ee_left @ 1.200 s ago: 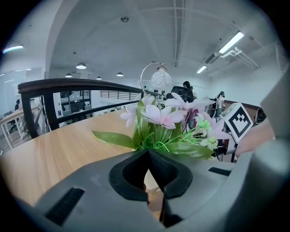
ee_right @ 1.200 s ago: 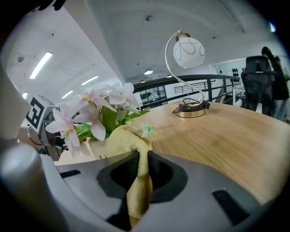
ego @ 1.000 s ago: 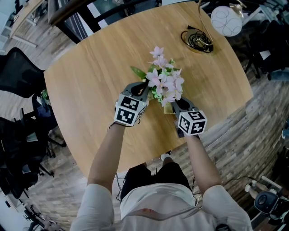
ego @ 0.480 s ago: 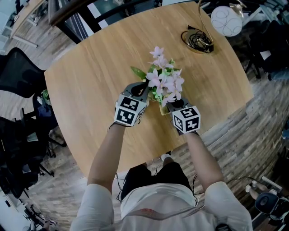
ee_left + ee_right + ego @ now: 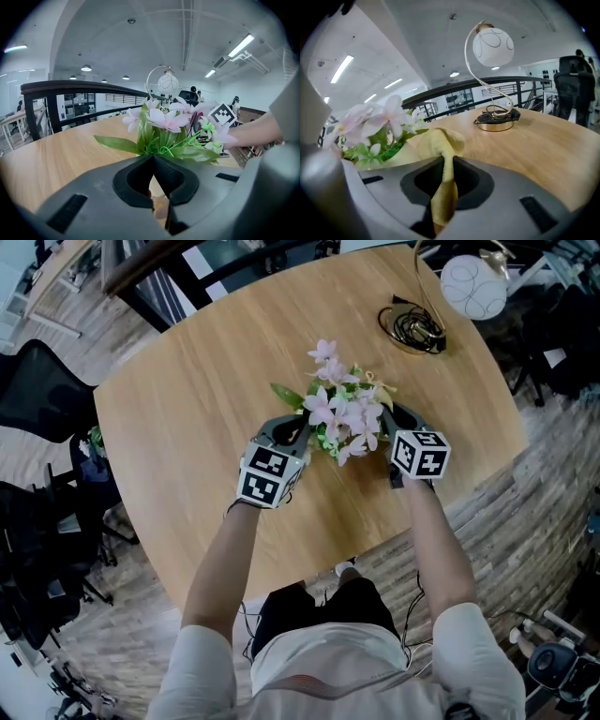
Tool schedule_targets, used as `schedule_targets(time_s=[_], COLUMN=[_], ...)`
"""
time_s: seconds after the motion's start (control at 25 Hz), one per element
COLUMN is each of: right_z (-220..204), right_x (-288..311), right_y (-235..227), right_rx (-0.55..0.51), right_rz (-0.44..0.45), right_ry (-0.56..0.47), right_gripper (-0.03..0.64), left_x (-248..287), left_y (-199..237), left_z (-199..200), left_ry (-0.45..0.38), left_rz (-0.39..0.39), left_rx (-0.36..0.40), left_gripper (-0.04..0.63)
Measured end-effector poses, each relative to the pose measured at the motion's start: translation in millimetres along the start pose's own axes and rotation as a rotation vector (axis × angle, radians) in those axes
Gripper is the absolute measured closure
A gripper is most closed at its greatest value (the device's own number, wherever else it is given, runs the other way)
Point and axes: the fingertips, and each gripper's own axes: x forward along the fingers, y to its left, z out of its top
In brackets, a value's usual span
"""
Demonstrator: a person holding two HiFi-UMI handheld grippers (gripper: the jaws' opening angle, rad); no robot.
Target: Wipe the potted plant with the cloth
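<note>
The potted plant (image 5: pixel 343 412), pink flowers over green leaves, stands mid-table. My left gripper (image 5: pixel 296 426) is at its left side; in the left gripper view the jaws (image 5: pixel 153 158) meet at their tips right under the leaves (image 5: pixel 161 140), shut on the cream pot (image 5: pixel 158 207), which shows through the gap. My right gripper (image 5: pixel 396 414) is against the plant's right side, shut on a yellow cloth (image 5: pixel 440 145). The cloth bulges out over the jaws and lies against the flowers (image 5: pixel 375 123).
A curved lamp with a white globe (image 5: pixel 473 285) and a gold base (image 5: pixel 411 324) with a coiled cable stands at the table's far right. The round wooden table (image 5: pixel 206 381) ends close behind my grippers. Office chairs (image 5: pixel 37 390) stand off to the left.
My right gripper has swung with the cloth from the plant's near side round to its right side, further from me. The left gripper has stayed in place.
</note>
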Motion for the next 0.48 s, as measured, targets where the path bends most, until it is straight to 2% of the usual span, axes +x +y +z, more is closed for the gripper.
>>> schedule_targets(time_s=[0.12, 0.32, 0.48], right_z=[11, 4, -5], right_x=[14, 29, 12], right_y=[0, 59, 67], right_rx=[0.026, -0.053, -0.010], right_rz=[0.030, 0.314, 0.408], right_ry=[-0.010, 0.085, 0.102], right_gripper=[0.511, 0.511, 0.514], left_x=[-1, -1, -1], left_y=[-1, 1, 0], left_z=[0, -1, 0], left_ry=[-0.005, -0.012, -0.014], left_rz=[0.001, 0.014, 0.026], left_rx=[-0.006, -0.020, -0.025], left_gripper=[0.584, 0.584, 0.585])
